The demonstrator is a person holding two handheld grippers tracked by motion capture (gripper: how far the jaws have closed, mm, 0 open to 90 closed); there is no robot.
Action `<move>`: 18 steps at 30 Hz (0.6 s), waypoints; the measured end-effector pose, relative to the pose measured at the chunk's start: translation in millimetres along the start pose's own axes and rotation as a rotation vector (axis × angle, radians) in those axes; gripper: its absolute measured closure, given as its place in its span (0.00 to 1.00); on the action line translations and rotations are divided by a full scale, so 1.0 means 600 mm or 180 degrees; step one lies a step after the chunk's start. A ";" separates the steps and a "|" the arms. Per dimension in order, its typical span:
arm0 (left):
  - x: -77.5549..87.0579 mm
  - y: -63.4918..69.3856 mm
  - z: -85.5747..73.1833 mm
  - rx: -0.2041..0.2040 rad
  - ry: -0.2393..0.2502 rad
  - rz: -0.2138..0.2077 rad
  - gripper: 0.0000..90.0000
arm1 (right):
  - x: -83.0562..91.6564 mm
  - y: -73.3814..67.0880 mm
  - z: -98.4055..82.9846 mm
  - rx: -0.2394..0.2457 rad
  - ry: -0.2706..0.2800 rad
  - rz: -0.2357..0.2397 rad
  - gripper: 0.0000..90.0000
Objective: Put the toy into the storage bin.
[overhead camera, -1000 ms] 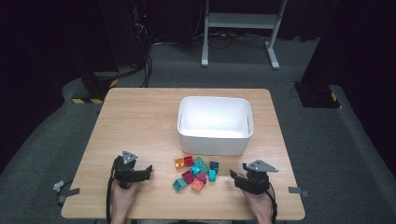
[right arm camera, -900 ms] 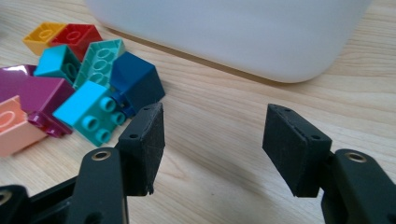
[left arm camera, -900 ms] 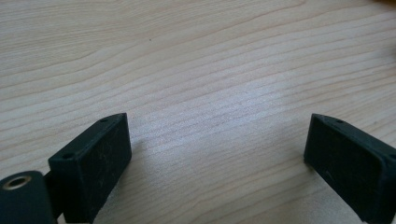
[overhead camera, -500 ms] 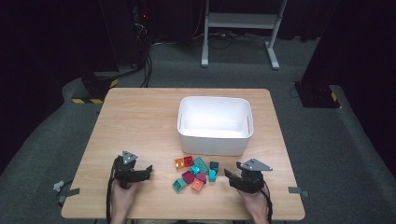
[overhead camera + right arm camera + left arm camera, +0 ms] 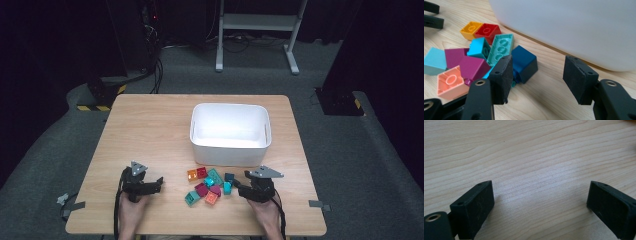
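While hovering beside the blocks [image 5: 209, 186]: right gripper [image 5: 537, 75] jaws apart, just been closing, nothing between.
Left gripper [image 5: 540, 202] jaws spread wide over bare table [image 5: 529, 152], grasping nothing.

The surface [image 5: 150, 130] is evenly lit from overhead; the room toward twelve o'clock lies dark. The white bin [image 5: 574, 27] glares softly. Short shadows at six o'clock; near tool bodies blur.
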State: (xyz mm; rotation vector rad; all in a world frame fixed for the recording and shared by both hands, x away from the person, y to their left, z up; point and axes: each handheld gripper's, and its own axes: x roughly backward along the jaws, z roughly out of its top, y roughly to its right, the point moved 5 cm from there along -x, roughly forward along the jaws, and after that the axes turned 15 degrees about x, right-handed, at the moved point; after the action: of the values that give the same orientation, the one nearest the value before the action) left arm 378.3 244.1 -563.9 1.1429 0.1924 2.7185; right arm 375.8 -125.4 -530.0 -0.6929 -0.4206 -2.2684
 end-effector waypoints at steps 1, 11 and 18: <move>0.000 0.000 0.000 0.0001 -0.0001 0.0000 0.08 | -0.002 -0.003 0.005 0.0012 0.0008 0.0008 0.47; 0.000 0.000 0.000 0.0000 0.0001 0.0001 0.08 | -0.022 -0.006 0.015 0.0045 -0.0036 0.0038 0.49; 0.000 0.000 0.000 0.0003 0.0000 0.0000 0.08 | -0.031 -0.009 0.022 0.0063 -0.0053 0.0055 0.50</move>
State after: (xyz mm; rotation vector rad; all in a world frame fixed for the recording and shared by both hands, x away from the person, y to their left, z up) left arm 378.2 244.0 -563.9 1.1431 0.1936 2.7187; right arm 387.7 -105.7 -530.9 -0.7031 -0.4430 -2.2405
